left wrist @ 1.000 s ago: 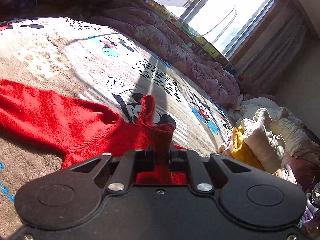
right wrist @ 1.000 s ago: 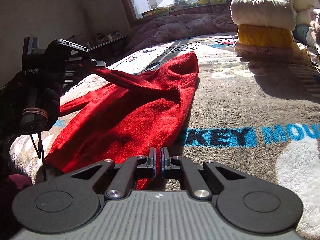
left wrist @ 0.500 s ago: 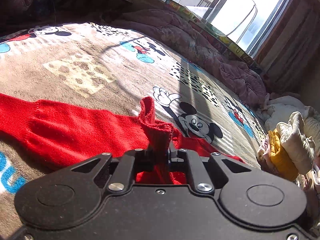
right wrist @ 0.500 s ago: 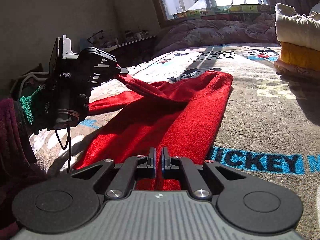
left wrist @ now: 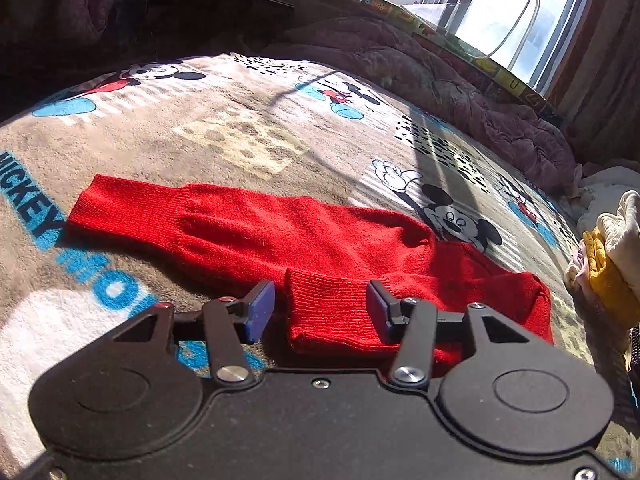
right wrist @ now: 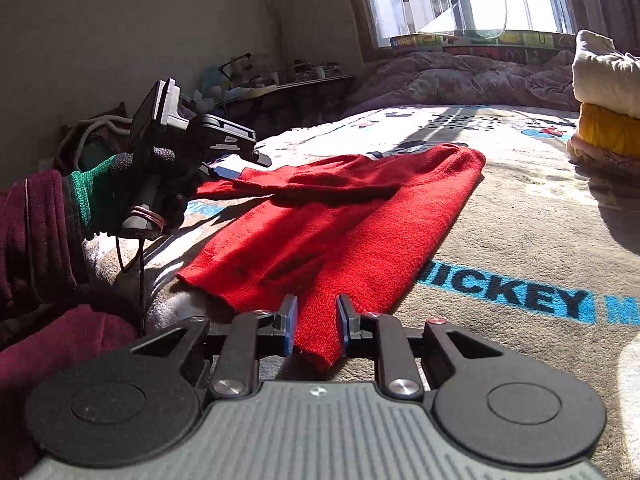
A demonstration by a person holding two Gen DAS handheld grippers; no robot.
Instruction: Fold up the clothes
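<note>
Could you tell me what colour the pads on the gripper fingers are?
Blue pads on black fingers, clearest in the left wrist view.

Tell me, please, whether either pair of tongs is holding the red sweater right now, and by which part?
Neither. Both the left tongs and right tongs stand open, and the red sweater lies loose on the blanket.

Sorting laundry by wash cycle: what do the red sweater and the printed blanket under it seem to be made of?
Red sweater: looks like fine knit, maybe wool or acrylic; matte, with visible ribbing at the cuff.
Blanket: looks like plush fleece, probably synthetic; short fuzzy pile with printed cartoon figures. Fibre content cannot be confirmed by sight.
</note>
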